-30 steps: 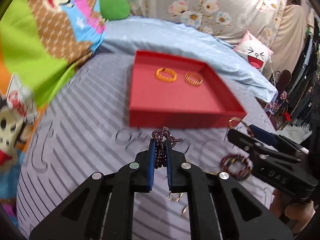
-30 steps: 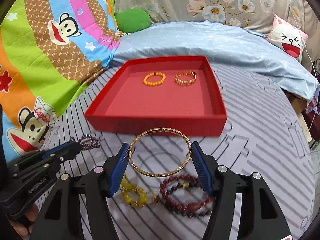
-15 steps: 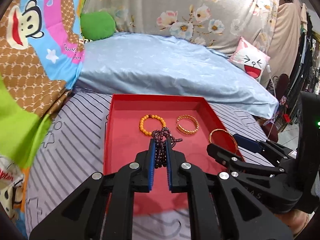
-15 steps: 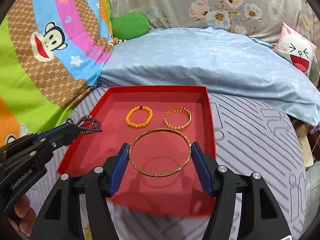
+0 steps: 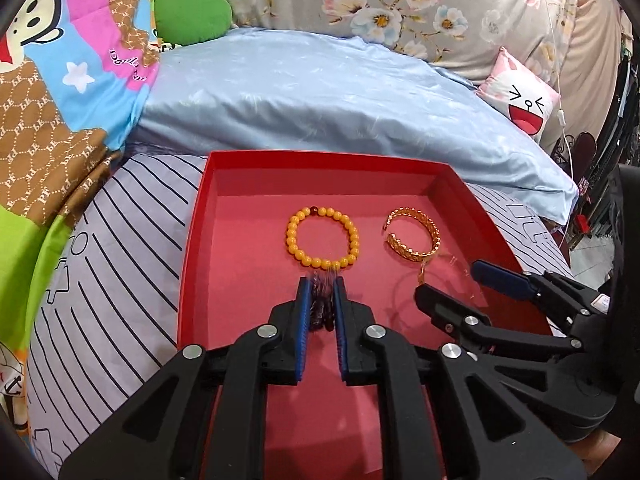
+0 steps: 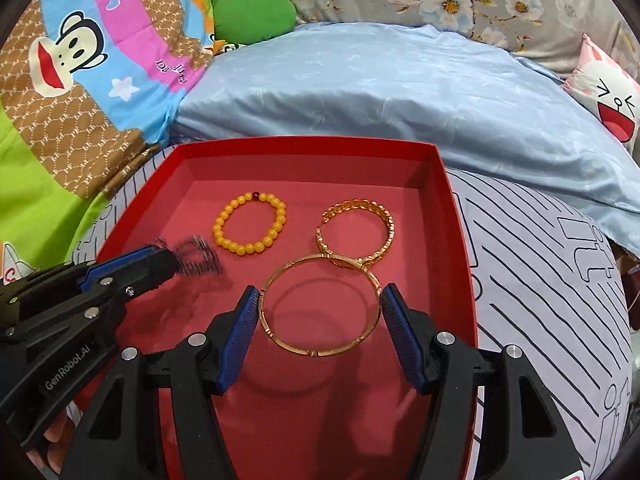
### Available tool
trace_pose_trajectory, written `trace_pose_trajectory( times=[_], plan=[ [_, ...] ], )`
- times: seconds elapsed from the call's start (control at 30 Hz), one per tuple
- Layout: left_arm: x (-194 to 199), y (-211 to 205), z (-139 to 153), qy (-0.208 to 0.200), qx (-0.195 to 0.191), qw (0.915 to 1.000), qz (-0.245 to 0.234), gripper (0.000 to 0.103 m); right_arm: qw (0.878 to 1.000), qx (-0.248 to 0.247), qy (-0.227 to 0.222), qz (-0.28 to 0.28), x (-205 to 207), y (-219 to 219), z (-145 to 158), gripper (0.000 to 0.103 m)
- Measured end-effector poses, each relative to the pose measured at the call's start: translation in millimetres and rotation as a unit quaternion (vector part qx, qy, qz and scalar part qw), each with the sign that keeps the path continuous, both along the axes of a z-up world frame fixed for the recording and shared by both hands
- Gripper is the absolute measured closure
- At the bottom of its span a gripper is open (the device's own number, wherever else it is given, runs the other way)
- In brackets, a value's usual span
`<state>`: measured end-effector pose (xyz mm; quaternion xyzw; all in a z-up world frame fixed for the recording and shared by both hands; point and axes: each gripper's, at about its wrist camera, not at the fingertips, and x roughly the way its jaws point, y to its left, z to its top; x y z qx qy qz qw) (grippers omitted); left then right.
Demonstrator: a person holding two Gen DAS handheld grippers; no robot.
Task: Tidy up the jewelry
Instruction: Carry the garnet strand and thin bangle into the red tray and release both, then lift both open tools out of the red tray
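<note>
1. My left tool (image 5: 321, 294) is clenched on the dark beaded bracelet (image 5: 320, 304). The beads are pinched between the blue pads and blur where they hang from the tips. It hangs over the red tray (image 5: 192, 248), just in front of the yellow bead bracelet (image 5: 322, 236); I cannot tell whether it touches the floor of the tray.

2. My right tool (image 6: 318, 312) has the thin gold bangle (image 6: 320, 306) between its blue pads. The jaws have just been opening a little. The left pad seems to touch the ring and a thin gap shows at the right pad, so I judge the grip is letting go. The bangle's far edge meets the wide gold cuff (image 6: 356, 232).

3. Done so far, as I judge it: the yellow bead bracelet and the wide gold cuff already lie side by side in the far half of the tray, and both carried pieces are now over the tray.

4. Left to do: release the dark bracelet and free the bangle so that each lies clear of its neighbours.

5. No other loose jewelry shows on the striped bed cover (image 6: 552, 280) from either wrist view, so I cannot say whether more waits outside the tray.
</note>
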<state>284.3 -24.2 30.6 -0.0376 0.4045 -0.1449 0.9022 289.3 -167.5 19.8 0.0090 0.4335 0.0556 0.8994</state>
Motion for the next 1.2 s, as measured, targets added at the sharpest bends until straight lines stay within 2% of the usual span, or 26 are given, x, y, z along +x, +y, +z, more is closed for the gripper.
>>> trace_pose_trajectory(
  times=[0.07,0.1,0.47,0.57,0.83,1.0,1.2],
  plan=[
    [-1.0,0.0,0.2,-0.003,0.001,1.0,0.002,0.089,1.0,0.0,-0.004,-0.004,-1.1,-0.9,1.3,0.033],
    [-2.4,1.2,1.0,-0.005,0.002,1.0,0.005,0.089,1.0,0.001,-0.007,-0.007,-3.3,-1.7,2.4,0.032],
    [-26.6,20.0,20.9,-0.017,-0.005,0.9996,0.021,0.085,0.999,0.004,-0.033,-0.013,-36.5,-11.3,26.2,0.032],
    [-42.4,21.3,29.3,-0.024,-0.007,0.9995,0.021,0.082,0.999,0.012,-0.039,-0.014,-50.5,-14.2,34.3,0.032],
    [-88.3,13.4,44.2,-0.04,-0.002,0.9992,0.01,0.081,0.998,0.011,-0.061,-0.011,-101.6,-14.3,53.2,0.032],
    [-119.1,8.3,42.1,-0.039,-0.001,0.9992,0.003,0.078,0.998,0.002,-0.068,-0.011,-136.3,-15.7,54.2,0.032],
    [-151.7,9.8,25.6,-0.019,-0.01,0.9998,0.006,0.077,0.998,0.005,-0.051,-0.03,-170.6,-25.8,37.8,0.032]
  ],
)
